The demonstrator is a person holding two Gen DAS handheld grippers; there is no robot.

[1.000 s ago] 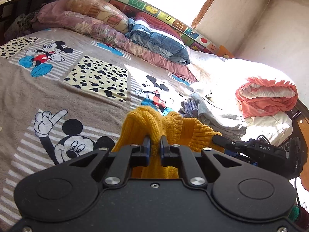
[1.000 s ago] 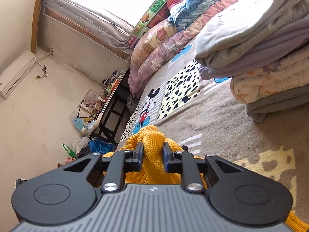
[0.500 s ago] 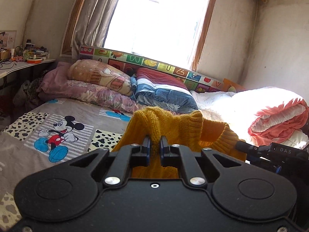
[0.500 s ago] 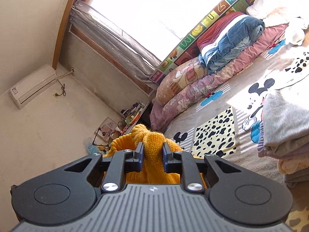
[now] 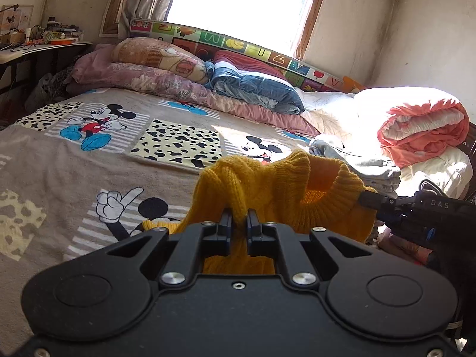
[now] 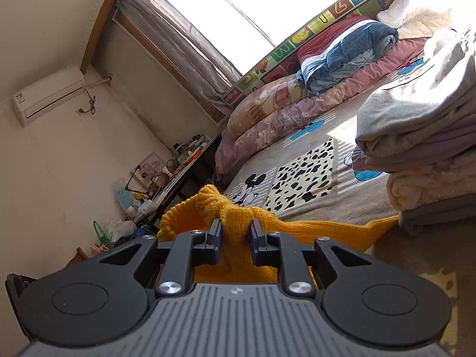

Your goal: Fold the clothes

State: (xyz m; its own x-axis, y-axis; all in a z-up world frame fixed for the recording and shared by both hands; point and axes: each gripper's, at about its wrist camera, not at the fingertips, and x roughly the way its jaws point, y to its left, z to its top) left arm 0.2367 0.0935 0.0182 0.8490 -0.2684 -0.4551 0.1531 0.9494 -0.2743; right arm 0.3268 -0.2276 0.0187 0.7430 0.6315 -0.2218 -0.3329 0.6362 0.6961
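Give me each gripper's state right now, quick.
Left gripper: shut on the yellow knit sweater, pinching a fold near the neckline.
Right gripper: shut on the same sweater, a thicker bunch between its pads.

A lived-in home bedroom: a bed point(image 5: 89, 178) under a cartoon-mouse blanket, piled quilts point(image 5: 184, 74), a curtained window point(image 5: 238, 3), a wall air conditioner point(image 6: 49, 95) (and a cluttered desk point(image 5: 35, 44)).

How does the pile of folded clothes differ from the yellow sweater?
The folded clothes lie stacked flat on the bed in pale grey, lilac and cream; the yellow sweater is bunched, unfolded, and held up by the left gripper and the right gripper. Both are garments.
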